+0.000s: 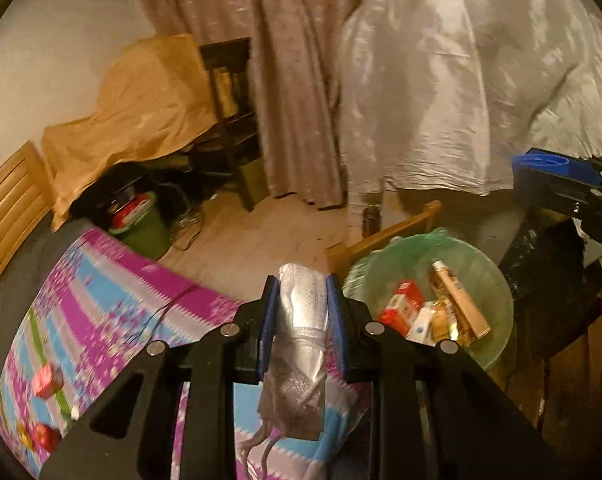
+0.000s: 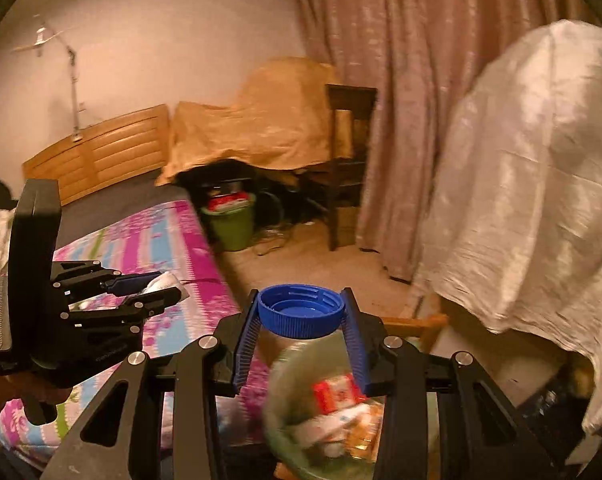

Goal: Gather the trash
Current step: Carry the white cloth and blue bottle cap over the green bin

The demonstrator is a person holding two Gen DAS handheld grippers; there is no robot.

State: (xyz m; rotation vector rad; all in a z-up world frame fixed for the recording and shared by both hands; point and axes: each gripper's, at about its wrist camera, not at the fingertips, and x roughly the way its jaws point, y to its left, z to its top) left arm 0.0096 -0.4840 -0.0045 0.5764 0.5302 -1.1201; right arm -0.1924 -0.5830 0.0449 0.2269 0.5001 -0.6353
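Observation:
My left gripper is shut on a silver foil wrapper and holds it above the bed's edge, just left of the trash bin. The bin has a green liner and holds cartons, a tube and other packets. My right gripper is shut on a clear plastic jar with a blue lid and holds it over the bin. The right gripper also shows in the left wrist view with the blue lid, above and right of the bin. The left gripper with the wrapper shows in the right wrist view.
The bed has a pink, blue and white patterned sheet with two small red items near its left side. A green bucket stands on the floor by the bed. A dark wooden chair, curtains and cloth-covered furniture stand behind.

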